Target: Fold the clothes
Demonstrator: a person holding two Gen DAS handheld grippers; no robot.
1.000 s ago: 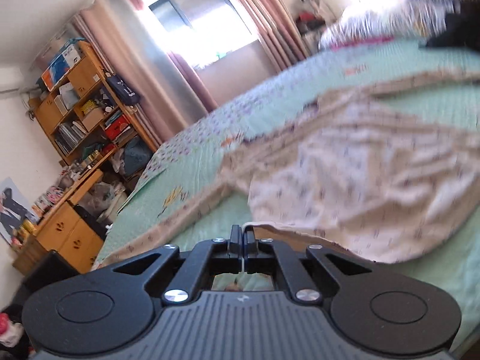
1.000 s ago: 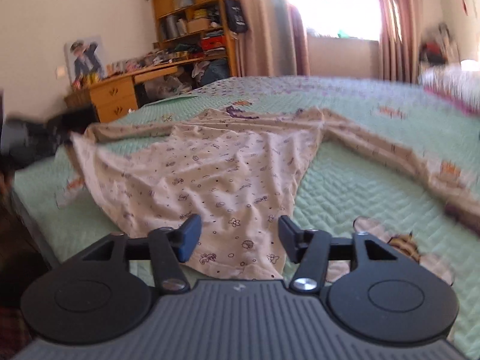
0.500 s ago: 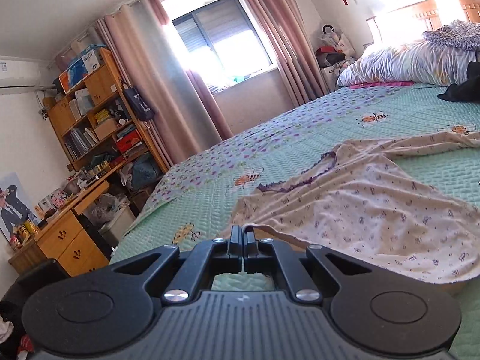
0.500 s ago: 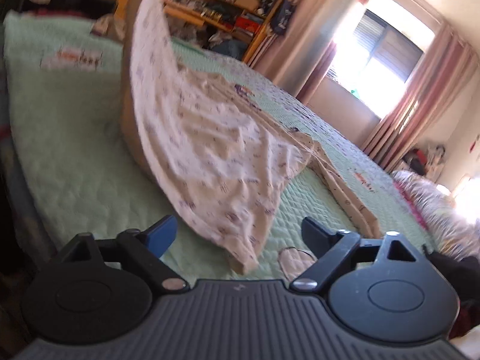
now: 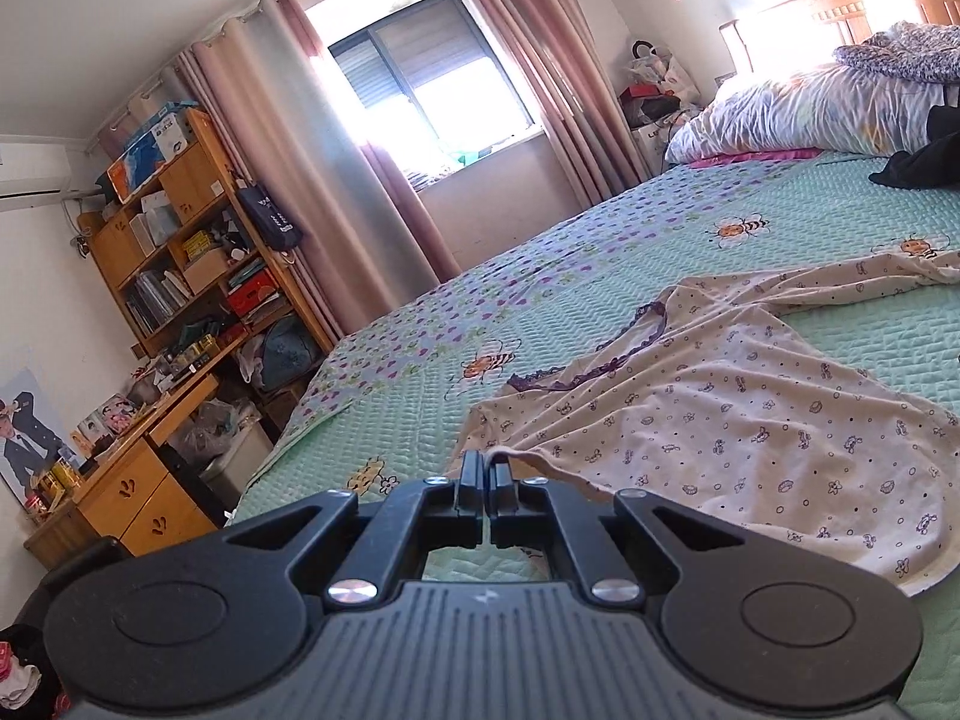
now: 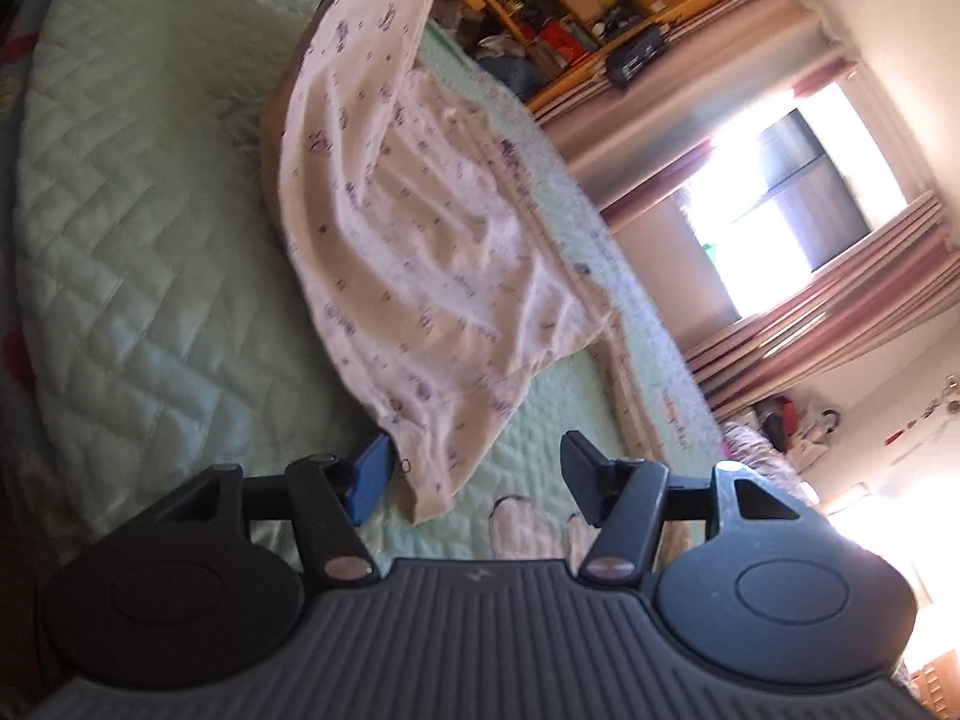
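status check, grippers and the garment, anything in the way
Left gripper shut on garment edge. Right gripper open, hem corner between fingers. Nothing blocking.

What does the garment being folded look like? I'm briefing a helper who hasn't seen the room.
Start at the big bed with the mint-green quilted cover printed with bees. Spread across it lies the cream top, long-sleeved, dotted with tiny purple motifs, one edge pinched in the left claw. Its purple lace neckline sets it apart from the plain black clothing by the pillows.
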